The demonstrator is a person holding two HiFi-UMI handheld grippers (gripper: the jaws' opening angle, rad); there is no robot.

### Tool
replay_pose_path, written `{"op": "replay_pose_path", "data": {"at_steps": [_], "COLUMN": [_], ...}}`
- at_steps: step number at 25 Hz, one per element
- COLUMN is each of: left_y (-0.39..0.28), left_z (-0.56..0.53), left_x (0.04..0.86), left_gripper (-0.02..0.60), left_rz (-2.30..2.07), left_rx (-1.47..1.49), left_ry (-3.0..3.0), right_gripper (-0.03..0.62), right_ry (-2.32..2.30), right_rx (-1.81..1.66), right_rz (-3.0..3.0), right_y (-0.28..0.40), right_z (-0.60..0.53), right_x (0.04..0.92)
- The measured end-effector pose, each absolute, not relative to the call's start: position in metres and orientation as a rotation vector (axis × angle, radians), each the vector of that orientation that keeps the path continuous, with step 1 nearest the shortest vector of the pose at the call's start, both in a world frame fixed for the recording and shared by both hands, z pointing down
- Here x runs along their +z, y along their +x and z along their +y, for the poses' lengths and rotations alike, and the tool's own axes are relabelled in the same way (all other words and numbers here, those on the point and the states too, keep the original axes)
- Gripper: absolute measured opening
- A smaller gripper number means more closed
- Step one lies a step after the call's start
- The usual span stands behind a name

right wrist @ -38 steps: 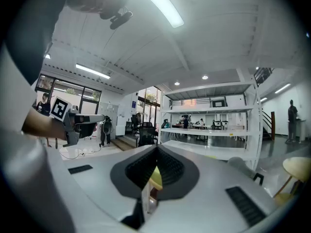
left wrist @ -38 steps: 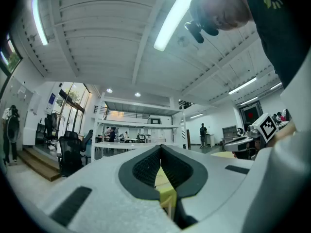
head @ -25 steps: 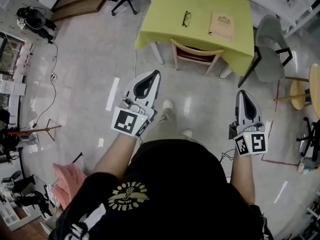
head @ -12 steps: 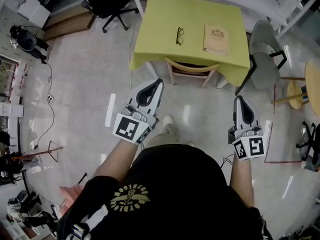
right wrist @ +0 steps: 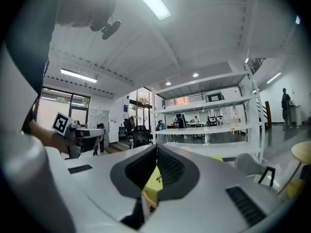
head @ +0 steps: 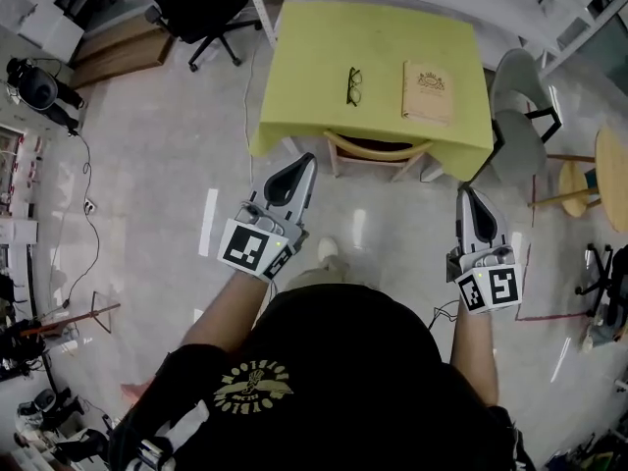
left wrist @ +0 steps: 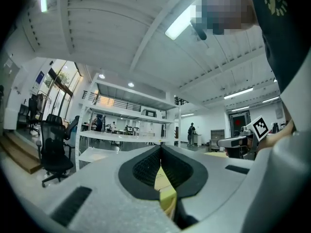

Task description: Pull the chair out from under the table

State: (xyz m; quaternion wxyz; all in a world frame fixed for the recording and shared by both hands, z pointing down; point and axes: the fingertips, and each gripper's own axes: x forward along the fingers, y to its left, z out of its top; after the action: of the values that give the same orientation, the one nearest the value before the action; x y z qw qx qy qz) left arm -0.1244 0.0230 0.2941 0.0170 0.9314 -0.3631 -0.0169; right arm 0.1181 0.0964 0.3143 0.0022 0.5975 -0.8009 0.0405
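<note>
1. The wooden chair stands pushed in under the near edge of the worktop, which is covered with a yellow cloth. Only its curved back rail and upper legs show.
2. A pair of glasses lies on the worktop, with a tan book to its right, the two apart.
3. The left gripper is held over the floor near the worktop's near left corner. Its fingers are pressed together on nothing, clear of the chair.
4. The right gripper is held near the near right corner, its fingers likewise together and empty.
5. A grey chair stands just beside the worktop's right side, and a black office chair stands off its far left corner.
</note>
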Motion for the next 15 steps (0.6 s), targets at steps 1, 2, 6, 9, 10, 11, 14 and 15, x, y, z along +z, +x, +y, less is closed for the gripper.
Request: {"op": "replay_pose_path", "data": {"at_steps": [1,2,6,9,10,11,14,15], "left_y": [-0.125,-0.124,-0.121,-0.125,-0.127,-0.128,-0.128,-0.128], "left_z": [0.018,0.013,-0.002,-0.015,-0.020,-0.024,-0.035,-0.038], "left_x": [0.295,0.296,0.294,0.294,0.296,0.299,0.306,0.308], "left_gripper": [0.009,0.009,0.009,0.009,0.009,0.009,0.009,0.009], "left_rz": [-1.118,-1.106,-1.058,-1.035,-1.028,-1.019,-0.974,-0.956], "left_rx": [-0.055,-0.055,-0.047,-0.056,-0.059,-0.061,-0.073,-0.077], "left_ry": [2.894,2.899,2.949,2.967,2.967,2.964,2.948,2.942], "right_gripper": [0.011,0.011,0.011,0.011,0.011,0.011,0.011,0.011], "right_ry": [1.879,1.886,1.927,1.951,1.955,1.957,1.956,1.959], "right_rx": [0.123,0.119,0.114,0.109,0.107,0.101,0.067,0.052], "right_rz": [-2.504,-2.495,-2.450,-2.420,-2.413,-2.409,-2.391,-2.382], "right_y": [0.117,0.117,0.117,0.112,0.110,0.107,0.100,0.099], "right_z": [0.093,0.089,0.076,0.066,0.063,0.060,0.054,0.054], "right_x": [0.313,0.312,0.309,0.306,0.305,0.304,0.298,0.297]}}
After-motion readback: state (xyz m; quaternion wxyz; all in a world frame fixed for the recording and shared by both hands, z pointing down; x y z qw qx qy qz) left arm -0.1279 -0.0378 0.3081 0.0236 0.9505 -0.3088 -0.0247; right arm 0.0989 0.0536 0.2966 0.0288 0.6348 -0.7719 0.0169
